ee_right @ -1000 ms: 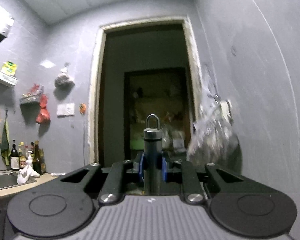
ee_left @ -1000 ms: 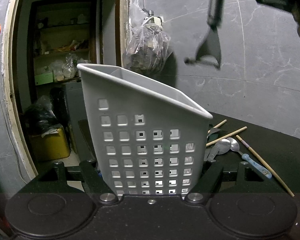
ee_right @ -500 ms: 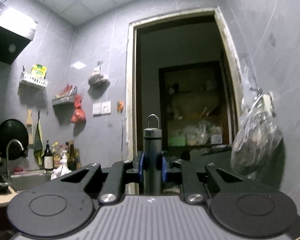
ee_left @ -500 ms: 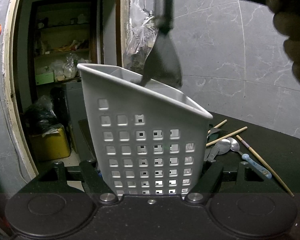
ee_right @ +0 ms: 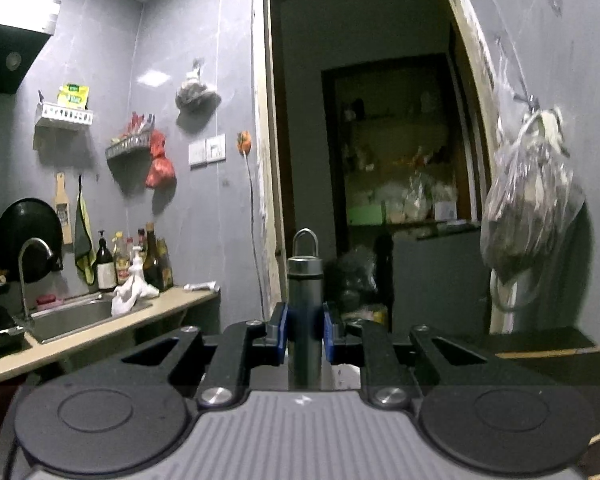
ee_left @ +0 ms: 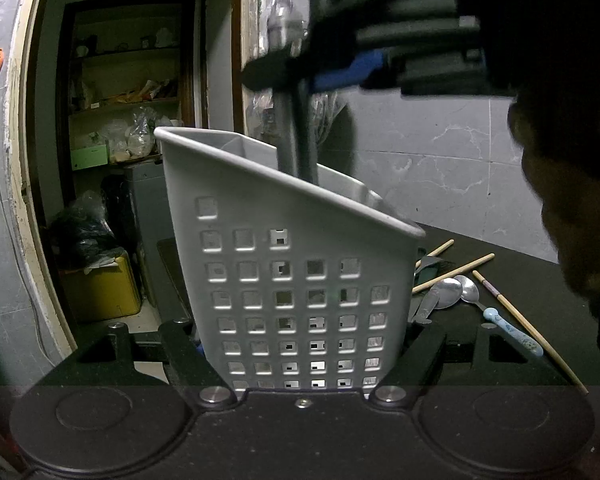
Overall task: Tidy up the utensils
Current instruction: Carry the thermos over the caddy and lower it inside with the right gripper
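Your left gripper (ee_left: 304, 360) is clamped on the grey perforated plastic utensil caddy (ee_left: 296, 280), its two black fingers pressed to either side of the caddy's lower wall, and the caddy stands upright on the black countertop (ee_left: 520, 280) at the edge nearest the doorway. Your right gripper (ee_right: 305, 332) is clenched on the dark grey metal handle of a utensil with a hanging loop at its top (ee_right: 305, 280); the blue pads (ee_right: 281, 334) press on both sides of the handle, with the jaws only narrowly parted. Seen from the left wrist, that handle (ee_left: 296, 136) runs straight down from the right gripper, just above, and passes below the caddy's slanted rim, so its working end is already inside a compartment; which compartment cannot be told. Whether it has reached the bottom cannot be told. The task is judged to be at an early to middle stage. Outstanding items lie on the countertop just beside the caddy's right wall: two metal spoons (ee_left: 446, 294), a small spoon with a pale blue handle (ee_left: 508, 330), several wooden chopsticks (ee_left: 456, 270), and a dark utensil partly hidden behind the caddy. Each remains to be lifted and dropped in.
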Motion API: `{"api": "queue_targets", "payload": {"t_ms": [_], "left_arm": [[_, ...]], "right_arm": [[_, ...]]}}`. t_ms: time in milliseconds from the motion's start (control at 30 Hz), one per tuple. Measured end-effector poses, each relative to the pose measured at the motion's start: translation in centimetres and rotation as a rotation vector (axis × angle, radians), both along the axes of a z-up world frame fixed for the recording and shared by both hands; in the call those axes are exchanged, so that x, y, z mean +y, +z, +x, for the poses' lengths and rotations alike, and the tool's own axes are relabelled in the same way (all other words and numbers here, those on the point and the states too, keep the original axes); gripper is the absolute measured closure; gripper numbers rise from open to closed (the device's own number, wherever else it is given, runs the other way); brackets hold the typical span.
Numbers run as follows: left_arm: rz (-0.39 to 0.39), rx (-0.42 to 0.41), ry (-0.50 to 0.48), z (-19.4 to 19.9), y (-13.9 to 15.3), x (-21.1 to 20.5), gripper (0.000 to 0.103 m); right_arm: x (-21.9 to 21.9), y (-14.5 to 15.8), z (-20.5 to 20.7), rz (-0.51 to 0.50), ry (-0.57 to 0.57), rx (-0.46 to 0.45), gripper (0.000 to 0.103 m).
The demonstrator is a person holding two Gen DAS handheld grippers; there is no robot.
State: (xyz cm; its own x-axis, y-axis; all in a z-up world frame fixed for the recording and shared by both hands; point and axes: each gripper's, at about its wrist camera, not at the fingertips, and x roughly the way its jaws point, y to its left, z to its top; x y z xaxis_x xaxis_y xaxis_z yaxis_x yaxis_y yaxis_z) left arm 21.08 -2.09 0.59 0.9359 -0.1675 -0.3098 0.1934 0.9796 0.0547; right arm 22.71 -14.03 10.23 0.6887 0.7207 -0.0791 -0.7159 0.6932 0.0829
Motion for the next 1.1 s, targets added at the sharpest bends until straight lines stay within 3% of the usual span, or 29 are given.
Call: {"api": "queue_targets", "payload": {"t_ms": [333,1100], "left_arm": [[0.0,0.0,0.0,0.0,0.0,0.0,0.027],[0.0,0.0,0.0,0.0,0.0,0.0,0.027]], "right_arm": [[0.8,-2.4,1.2,-0.054,0.022,0.104,0.083],[1.1,-3.5,1.2,-0.092,0.022,0.133,0.082]]}}
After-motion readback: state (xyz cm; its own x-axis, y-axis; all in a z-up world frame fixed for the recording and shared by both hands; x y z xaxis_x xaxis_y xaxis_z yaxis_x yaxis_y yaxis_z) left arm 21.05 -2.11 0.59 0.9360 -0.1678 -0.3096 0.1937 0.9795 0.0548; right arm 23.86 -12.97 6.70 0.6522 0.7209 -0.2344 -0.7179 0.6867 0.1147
